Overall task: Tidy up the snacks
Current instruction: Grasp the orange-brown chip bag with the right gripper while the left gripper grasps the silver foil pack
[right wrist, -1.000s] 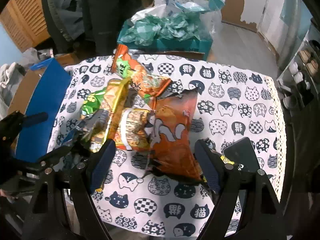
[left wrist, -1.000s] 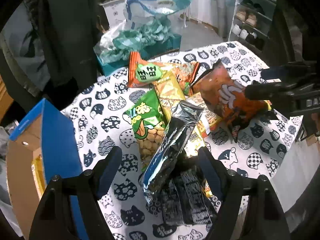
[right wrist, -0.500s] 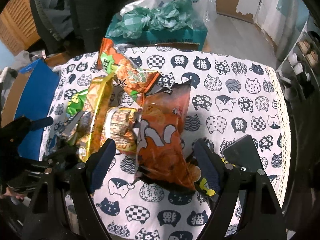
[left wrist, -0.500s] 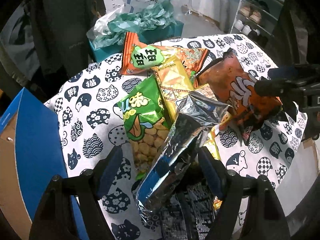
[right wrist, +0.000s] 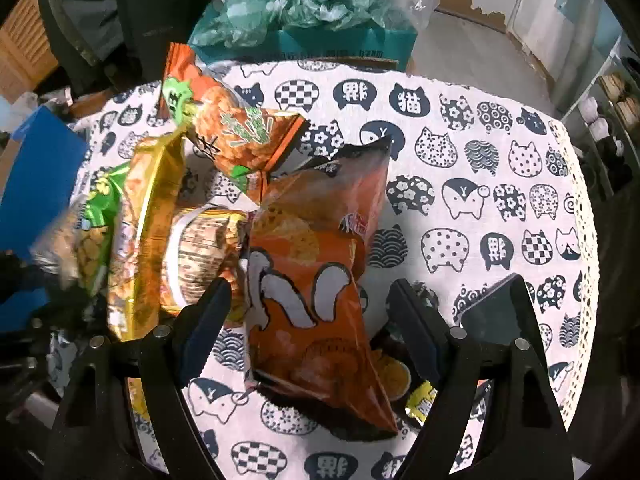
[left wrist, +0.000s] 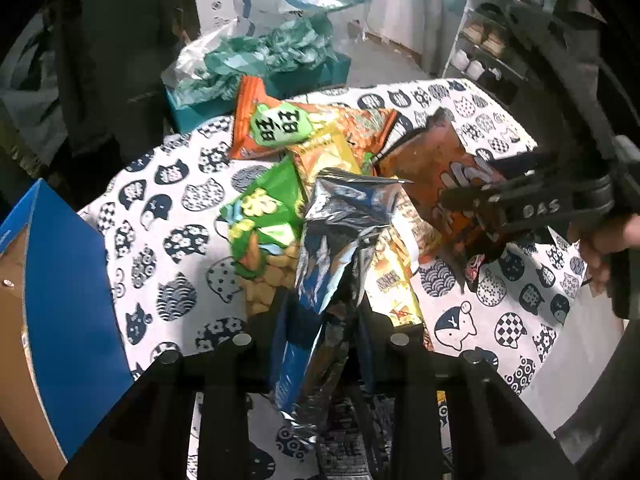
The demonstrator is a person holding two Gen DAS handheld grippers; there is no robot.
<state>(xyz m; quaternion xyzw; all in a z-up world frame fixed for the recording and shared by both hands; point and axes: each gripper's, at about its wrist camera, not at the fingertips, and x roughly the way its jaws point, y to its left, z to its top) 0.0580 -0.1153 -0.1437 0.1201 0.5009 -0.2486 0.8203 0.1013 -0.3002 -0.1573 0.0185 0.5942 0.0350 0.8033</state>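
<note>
Snacks lie in a heap on the cat-print tablecloth [right wrist: 496, 184], and the left gripper [left wrist: 320, 320] is pinching the silver-blue packet [left wrist: 340, 232] at its lower part, so the packet's long axis rises steeply from the cloth with the crumpled top edge pointing away from the person. Beside this packet, toward the right gripper [right wrist: 308, 320], the orange chip bag [right wrist: 316, 280] lies flat. Its long axis runs between the spread fingers, which do not press it.
</note>
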